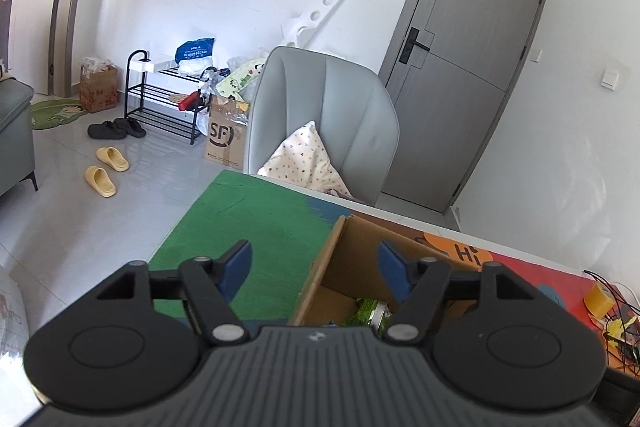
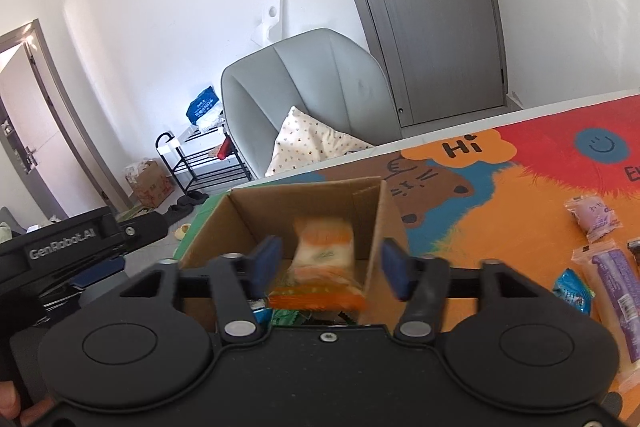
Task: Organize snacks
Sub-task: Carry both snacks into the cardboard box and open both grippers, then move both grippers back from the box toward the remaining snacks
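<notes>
An open cardboard box (image 2: 280, 203) stands on a colourful cartoon mat (image 2: 500, 227). My right gripper (image 2: 331, 259) hovers open over the box. A blurred orange-and-white snack packet (image 2: 324, 243) hangs loose between its blue pads, which do not touch it. Green and blue wrappers lie in the box bottom. To the right on the mat lie a pink packet (image 2: 594, 217), a long purple packet (image 2: 616, 291) and a small blue packet (image 2: 572, 291). My left gripper (image 1: 316, 262) is open and empty, straddling the left wall of the box (image 1: 320, 267), with a green snack (image 1: 368, 311) below.
A grey armchair (image 1: 328, 115) with a patterned pillow (image 1: 304, 159) stands behind the table's far edge, and a grey door (image 1: 468, 67) lies beyond. A shoe rack (image 1: 164, 103) and slippers (image 1: 106, 167) are on the floor at left. A yellow roll (image 1: 598, 301) sits at far right.
</notes>
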### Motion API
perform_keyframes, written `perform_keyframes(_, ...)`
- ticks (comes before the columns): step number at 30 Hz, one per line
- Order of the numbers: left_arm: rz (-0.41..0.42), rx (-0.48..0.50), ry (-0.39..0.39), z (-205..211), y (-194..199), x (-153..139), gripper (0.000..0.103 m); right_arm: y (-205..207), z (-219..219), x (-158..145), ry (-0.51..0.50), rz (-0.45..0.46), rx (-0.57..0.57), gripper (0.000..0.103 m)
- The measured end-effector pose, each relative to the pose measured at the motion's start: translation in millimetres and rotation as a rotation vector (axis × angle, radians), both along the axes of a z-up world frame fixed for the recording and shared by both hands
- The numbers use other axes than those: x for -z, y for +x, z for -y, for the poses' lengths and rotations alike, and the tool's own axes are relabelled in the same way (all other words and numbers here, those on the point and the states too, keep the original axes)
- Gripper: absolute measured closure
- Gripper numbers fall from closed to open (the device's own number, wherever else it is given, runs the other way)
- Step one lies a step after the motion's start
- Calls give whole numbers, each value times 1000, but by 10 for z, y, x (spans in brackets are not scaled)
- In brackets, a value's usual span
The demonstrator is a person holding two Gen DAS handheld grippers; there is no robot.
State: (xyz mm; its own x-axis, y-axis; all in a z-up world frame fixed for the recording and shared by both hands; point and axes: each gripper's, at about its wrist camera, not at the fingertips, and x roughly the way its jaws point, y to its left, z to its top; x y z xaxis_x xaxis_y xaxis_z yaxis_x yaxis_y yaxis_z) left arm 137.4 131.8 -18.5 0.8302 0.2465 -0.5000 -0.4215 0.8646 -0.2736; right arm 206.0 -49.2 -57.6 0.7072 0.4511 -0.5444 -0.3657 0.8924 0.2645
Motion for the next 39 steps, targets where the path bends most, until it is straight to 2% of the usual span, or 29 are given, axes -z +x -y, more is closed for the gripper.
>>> perform_keyframes(8,-2,-11,29,89,-99,-4,15,-96,221,-38,5,-8,42,42)
perform_keyframes(13,-10,11,33,184,-151,23,14,-206,417,-28,11,-13,75,39)
perform_keyframes(28,-35,98,43,577,-362,128,12,-531,921,37,25,-38,135,22)
perform_keyframes(33,-65,119,73,720,-374,157,12,-599,1106,18,29,-40,154,16)
perform_keyframes(39,-84,139,71,857,-367,191,12,-669,1292,-1,37,-39,181,8)
